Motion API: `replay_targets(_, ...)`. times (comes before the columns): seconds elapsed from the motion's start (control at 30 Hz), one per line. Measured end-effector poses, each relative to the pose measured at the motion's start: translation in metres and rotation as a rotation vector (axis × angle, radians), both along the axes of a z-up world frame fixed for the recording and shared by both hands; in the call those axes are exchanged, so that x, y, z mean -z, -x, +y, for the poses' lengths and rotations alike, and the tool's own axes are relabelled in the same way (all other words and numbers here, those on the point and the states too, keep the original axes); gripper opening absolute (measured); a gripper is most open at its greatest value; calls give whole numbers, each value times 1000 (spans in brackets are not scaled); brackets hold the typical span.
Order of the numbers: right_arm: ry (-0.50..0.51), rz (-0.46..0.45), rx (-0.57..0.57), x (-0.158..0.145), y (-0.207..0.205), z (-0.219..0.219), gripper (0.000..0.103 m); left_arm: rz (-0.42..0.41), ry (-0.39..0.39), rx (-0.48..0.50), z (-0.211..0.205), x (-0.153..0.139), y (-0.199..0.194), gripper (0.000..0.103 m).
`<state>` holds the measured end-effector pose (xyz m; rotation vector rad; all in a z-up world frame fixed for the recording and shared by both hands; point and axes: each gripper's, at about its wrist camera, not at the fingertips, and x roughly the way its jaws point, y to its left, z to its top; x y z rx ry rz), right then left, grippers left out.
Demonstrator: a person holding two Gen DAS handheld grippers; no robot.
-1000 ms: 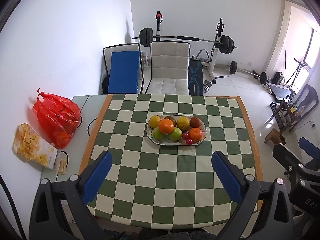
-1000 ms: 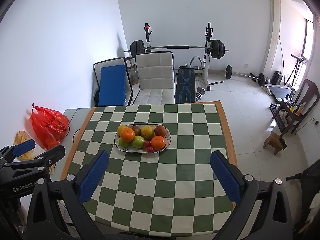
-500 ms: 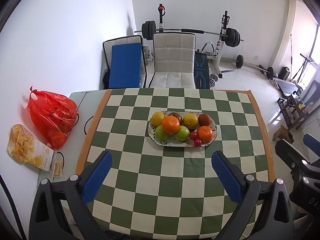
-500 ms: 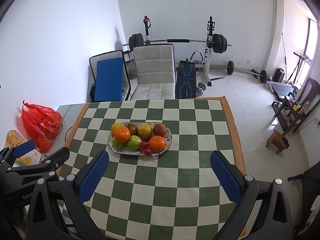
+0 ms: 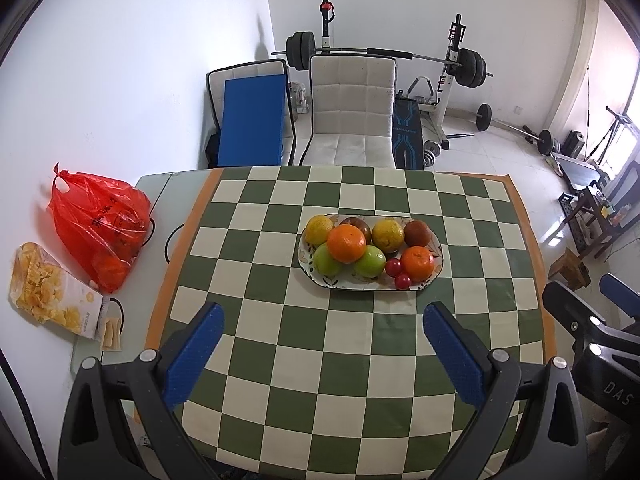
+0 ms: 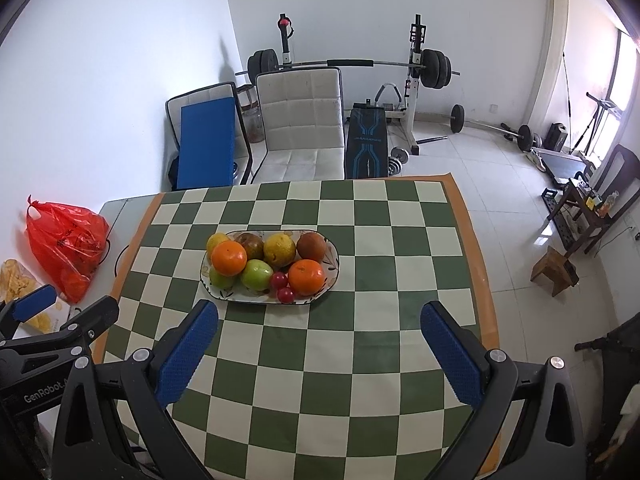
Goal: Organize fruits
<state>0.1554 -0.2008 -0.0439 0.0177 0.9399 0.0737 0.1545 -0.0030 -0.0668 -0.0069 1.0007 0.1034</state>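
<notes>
Blue-padded fingers of the left gripper (image 5: pixel 320 334) and the right gripper (image 6: pixel 318 332) stood spread wide and held nothing, both above the near edge of the green-and-white checked tablecloth (image 5: pixel 360 364). All the fruits, among them two oranges (image 5: pixel 346 243), two green apples (image 5: pixel 369 261) and small red ones, lay heaped in the oval patterned ceramic plate (image 5: pixel 438 258) towards the table's far edge. A knotted red plastic bag (image 5: pixel 98 224) with more oranges sat off the cloth's left edge. That scene would have suited either fruit awaiting sorting or fruit gathered already. Any pick from the heap would have needed a top fruit taken, jaws straddling its widest part.
</notes>
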Motion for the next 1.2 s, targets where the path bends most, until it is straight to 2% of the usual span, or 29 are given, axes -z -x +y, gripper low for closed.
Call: replay_targets(1.2, -2, 18, 3, 7, -7, 4, 103, -12, 21, 4, 7, 5, -7, 102)
